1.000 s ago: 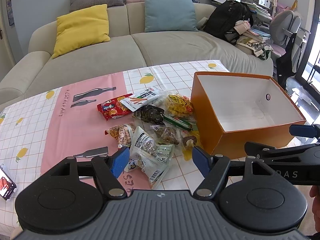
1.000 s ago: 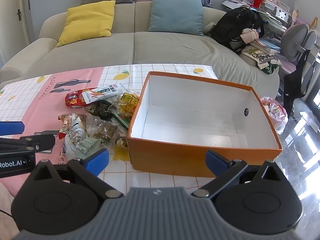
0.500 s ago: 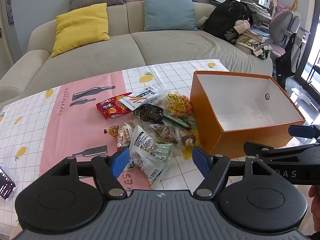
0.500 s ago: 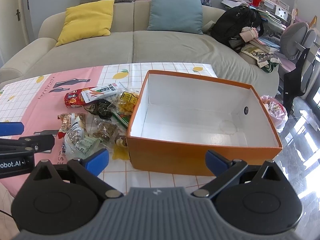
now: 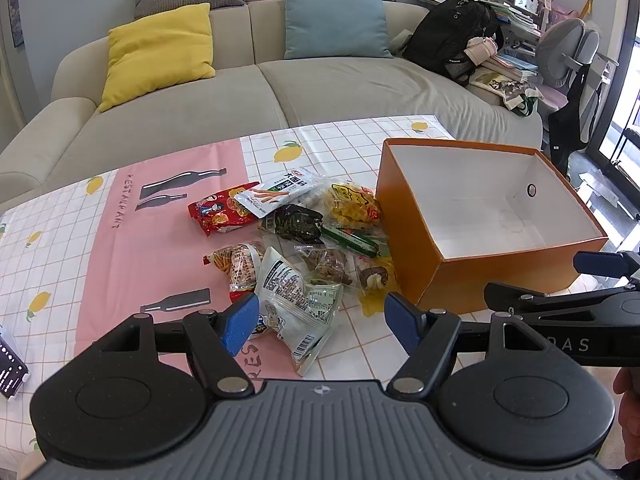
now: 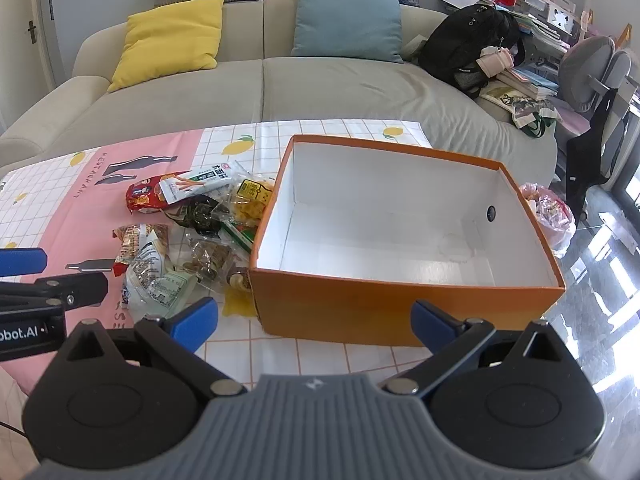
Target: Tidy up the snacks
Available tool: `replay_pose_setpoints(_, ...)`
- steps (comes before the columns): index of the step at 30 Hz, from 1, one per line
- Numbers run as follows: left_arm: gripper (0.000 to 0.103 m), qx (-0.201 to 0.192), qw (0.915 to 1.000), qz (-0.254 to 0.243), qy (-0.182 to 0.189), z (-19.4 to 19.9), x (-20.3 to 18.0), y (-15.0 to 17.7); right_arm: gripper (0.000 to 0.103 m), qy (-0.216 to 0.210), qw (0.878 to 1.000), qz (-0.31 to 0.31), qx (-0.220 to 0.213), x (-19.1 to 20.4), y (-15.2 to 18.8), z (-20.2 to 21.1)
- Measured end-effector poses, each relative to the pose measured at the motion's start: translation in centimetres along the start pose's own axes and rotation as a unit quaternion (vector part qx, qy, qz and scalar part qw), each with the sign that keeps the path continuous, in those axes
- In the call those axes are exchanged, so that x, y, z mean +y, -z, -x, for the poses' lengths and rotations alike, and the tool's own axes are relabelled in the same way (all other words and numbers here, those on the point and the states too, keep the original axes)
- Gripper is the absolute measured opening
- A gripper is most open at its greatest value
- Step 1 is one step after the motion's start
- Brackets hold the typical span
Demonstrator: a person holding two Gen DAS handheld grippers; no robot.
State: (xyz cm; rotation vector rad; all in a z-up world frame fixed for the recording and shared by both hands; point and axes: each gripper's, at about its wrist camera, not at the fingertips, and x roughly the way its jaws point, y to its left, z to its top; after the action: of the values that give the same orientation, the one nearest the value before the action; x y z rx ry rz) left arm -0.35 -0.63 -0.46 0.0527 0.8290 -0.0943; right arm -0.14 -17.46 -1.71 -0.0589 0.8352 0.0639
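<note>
Nothing sorted yet.
I'm hovering both grippers, left gripper [image 5: 318,320] and right gripper [image 6: 314,320], fingers apart, empty; snack packets [image 5: 296,240] are lying left of the empty orange box [image 6: 400,312].

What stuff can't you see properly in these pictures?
- Phone, left wrist view: cut off by the picture's left edge.
- Snacks at the bottom of the pile, both views: covered by the packets on top.
- Pink bag, right wrist view: partly behind the orange box.
- Packet print: too small to read.

Orange box [image 6: 332,312], white inside; pink-and-white checked tablecloth [image 5: 100,248], lemon print; yellow cushion [image 5: 156,52].
</note>
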Motion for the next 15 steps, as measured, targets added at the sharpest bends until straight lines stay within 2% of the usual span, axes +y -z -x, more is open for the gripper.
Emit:
replay_pose_setpoints(10,0.084,0.004,0.9999,0.004,0.008,0.1,0.07,-0.1,0.1,-0.002,1.0,0.001,0.004,0.02,-0.12,-0.03)
replay_pose_setpoints(15,0.079,0.008,0.9998,0.001,0.019,0.22,0.79,-0.5,0.1,-0.015,1.0,-0.003,-0.004,-0.07,-0.36,0.25)
